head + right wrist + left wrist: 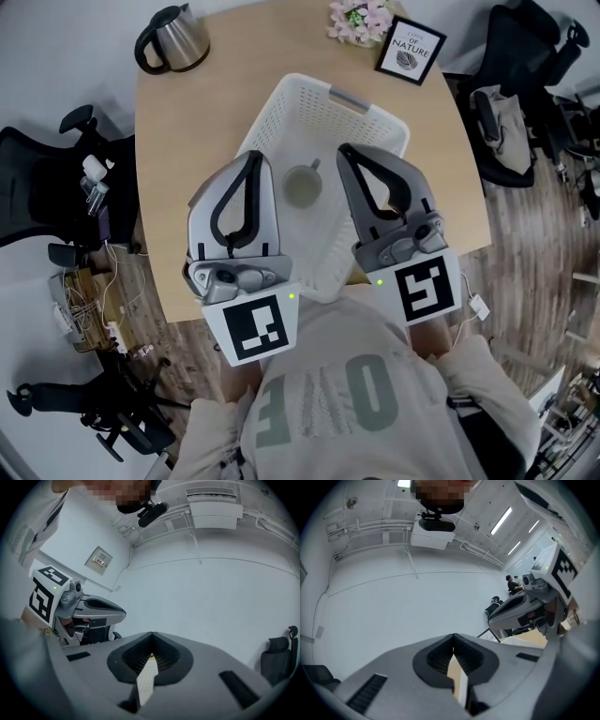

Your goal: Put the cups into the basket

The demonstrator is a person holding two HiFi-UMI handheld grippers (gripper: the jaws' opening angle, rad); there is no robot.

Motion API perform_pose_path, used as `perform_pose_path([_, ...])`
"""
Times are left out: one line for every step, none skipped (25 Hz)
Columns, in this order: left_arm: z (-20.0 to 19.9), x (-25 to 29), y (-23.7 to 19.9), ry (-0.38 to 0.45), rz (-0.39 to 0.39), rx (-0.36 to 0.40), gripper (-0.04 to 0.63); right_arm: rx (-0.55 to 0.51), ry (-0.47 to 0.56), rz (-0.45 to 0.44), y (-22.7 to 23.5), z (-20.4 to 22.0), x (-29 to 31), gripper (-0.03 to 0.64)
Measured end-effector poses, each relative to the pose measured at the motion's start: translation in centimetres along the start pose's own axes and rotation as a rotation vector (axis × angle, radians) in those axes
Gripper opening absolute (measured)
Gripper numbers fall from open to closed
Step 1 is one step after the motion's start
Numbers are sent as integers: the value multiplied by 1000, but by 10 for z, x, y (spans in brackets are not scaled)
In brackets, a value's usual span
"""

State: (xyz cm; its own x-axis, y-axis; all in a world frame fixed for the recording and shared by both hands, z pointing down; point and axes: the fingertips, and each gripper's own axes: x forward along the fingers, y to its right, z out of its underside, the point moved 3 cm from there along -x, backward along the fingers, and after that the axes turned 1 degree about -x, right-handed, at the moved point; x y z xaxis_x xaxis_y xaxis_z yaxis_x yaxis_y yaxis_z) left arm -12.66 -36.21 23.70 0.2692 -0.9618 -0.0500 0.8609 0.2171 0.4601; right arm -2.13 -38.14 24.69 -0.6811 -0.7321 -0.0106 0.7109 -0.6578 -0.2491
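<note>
A white perforated basket point(366, 117) stands in the middle of the wooden table point(178, 178). One pale cup point(303, 186) with a small handle sits upright inside it. My left gripper point(253, 157) is held over the basket's left rim, and my right gripper point(343, 150) over its right half. Both are shut with nothing between the jaws. The cup lies between the two, untouched. Both gripper views are tilted up at a white wall and ceiling. There the left gripper point(453, 637) and the right gripper point(151, 648) show closed tips. No other cup is visible.
At the table's far edge stand a steel kettle point(173, 37), a pink flower bunch point(361, 19) and a framed card point(410, 49). Black office chairs point(525, 56) flank the table. Cables and clutter point(80, 300) lie on the floor at the left.
</note>
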Motion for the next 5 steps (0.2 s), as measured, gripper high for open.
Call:
perform_pose_path([0, 0, 0, -1, -1, -2, 9, 8, -6, -6, 0, 2, 0, -3])
perform_pose_path([0, 0, 1, -3, -1, -3, 9, 17, -11, -9, 0, 3, -1, -2])
perform_pose_path([0, 0, 1, -4, -1, -3, 9, 23, -14, -11, 1, 4, -1, -3])
perform_pose_path([0, 0, 2, -5, -1, -3, 9, 28, -16, -12, 1, 4, -2, -3])
perform_pose_path([0, 0, 3, -6, 0, -3, 9, 33, -17, -12, 2, 5, -2, -3])
